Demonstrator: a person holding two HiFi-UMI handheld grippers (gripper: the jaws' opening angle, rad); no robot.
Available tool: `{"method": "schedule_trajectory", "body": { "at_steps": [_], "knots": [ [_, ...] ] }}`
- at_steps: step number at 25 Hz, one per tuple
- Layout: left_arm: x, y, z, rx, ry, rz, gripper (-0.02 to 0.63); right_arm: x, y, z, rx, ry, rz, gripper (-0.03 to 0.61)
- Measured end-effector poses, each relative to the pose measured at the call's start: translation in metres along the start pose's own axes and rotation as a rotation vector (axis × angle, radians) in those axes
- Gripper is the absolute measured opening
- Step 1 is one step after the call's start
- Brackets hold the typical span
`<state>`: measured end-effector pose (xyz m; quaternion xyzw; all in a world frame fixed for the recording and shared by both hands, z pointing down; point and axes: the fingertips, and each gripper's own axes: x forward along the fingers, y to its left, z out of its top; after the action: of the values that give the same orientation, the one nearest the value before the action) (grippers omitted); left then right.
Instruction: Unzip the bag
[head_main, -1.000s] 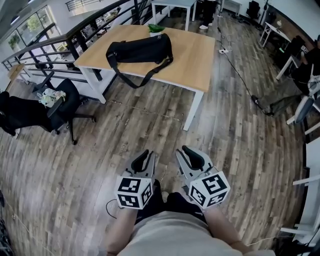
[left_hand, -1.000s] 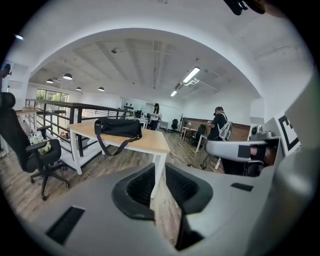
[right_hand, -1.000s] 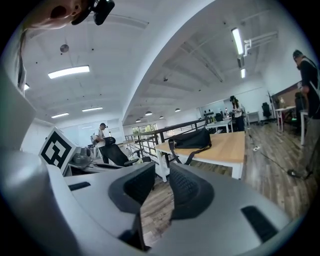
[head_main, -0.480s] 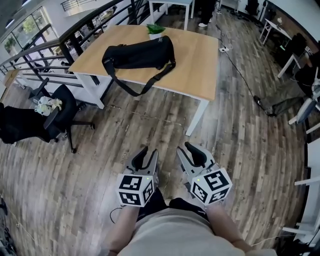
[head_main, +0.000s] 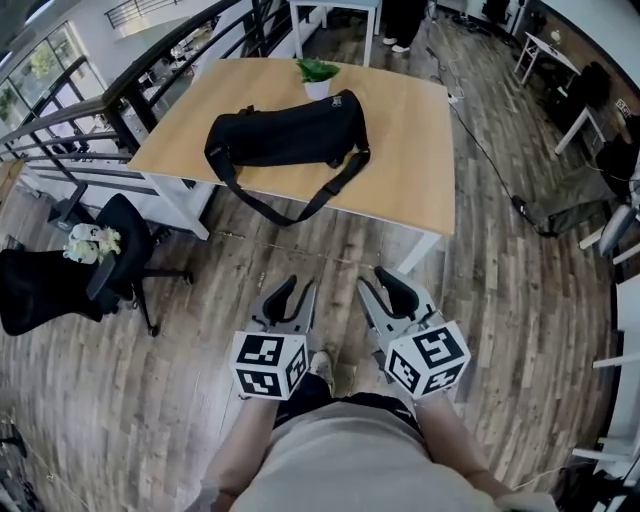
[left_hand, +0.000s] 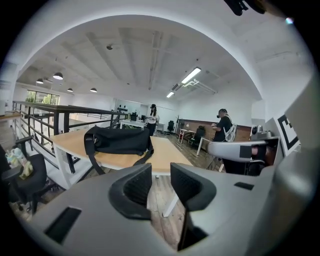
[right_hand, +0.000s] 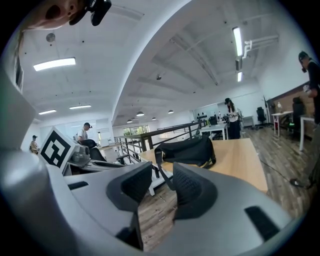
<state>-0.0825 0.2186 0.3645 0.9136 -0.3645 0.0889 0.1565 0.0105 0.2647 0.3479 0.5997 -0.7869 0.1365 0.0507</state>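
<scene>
Black upholstery covers the office chair (head_main: 105, 270) that stands on the wood-plank floor (head_main: 180, 400) well off to the left of the left gripper (head_main: 296, 292), with a pale bundle (head_main: 92, 240) on it and a dark railing (head_main: 120, 85) beyond. That left gripper is held low in front of the person, its marker cube (head_main: 268, 365) nearest the body. Its jaws have just been opening and stand apart with nothing between them, only floor showing through the gap. Ahead of it and well apart, the black bag (head_main: 290, 130) lies lengthwise on a pale wooden table (head_main: 410, 140), its strap (head_main: 320, 205) looping over the table's near edge toward the grippers; whether the zip is done up cannot be told from here. In the left gripper view the bag (left_hand: 120, 141) sits up and to the left of the jaw tips. A small potted plant (head_main: 318, 75) stands just behind the bag, on the side away from both grippers. The right gripper (head_main: 378, 283), just beside the left one and level with it, has likewise just been opening; it is released and empty, with floor showing between its pads. In the right gripper view the bag (right_hand: 187, 150) lies straight ahead above the jaws. Farther right of the right gripper, a dark cable (head_main: 480, 150) trails over the floor near a white desk (head_main: 540, 50).
</scene>
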Motion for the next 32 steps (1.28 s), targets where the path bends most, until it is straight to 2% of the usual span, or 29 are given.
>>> {"method": "schedule_trajectory", "body": {
  "at_steps": [5,11,18,25,32],
  "knots": [
    [0.024,0.025,0.016,0.019,0.004,-0.053,0.121,0.039,0.002,0.010,0.001,-0.003,-0.023,0.123],
    [0.038,0.040,0.011,-0.015,0.035,-0.089,0.120,0.057,0.001,0.005,0.005,0.052,-0.051,0.123],
    [0.057,0.061,0.017,-0.035,0.035,-0.083,0.120,0.086,-0.012,0.004,0.025,0.087,-0.037,0.123],
    [0.100,0.080,0.028,-0.032,0.030,-0.057,0.112,0.136,-0.046,0.017,0.038,0.065,0.007,0.123],
    [0.179,0.104,0.067,-0.013,0.006,-0.031,0.091,0.203,-0.104,0.054,0.039,0.027,0.045,0.123]
  ]
}}
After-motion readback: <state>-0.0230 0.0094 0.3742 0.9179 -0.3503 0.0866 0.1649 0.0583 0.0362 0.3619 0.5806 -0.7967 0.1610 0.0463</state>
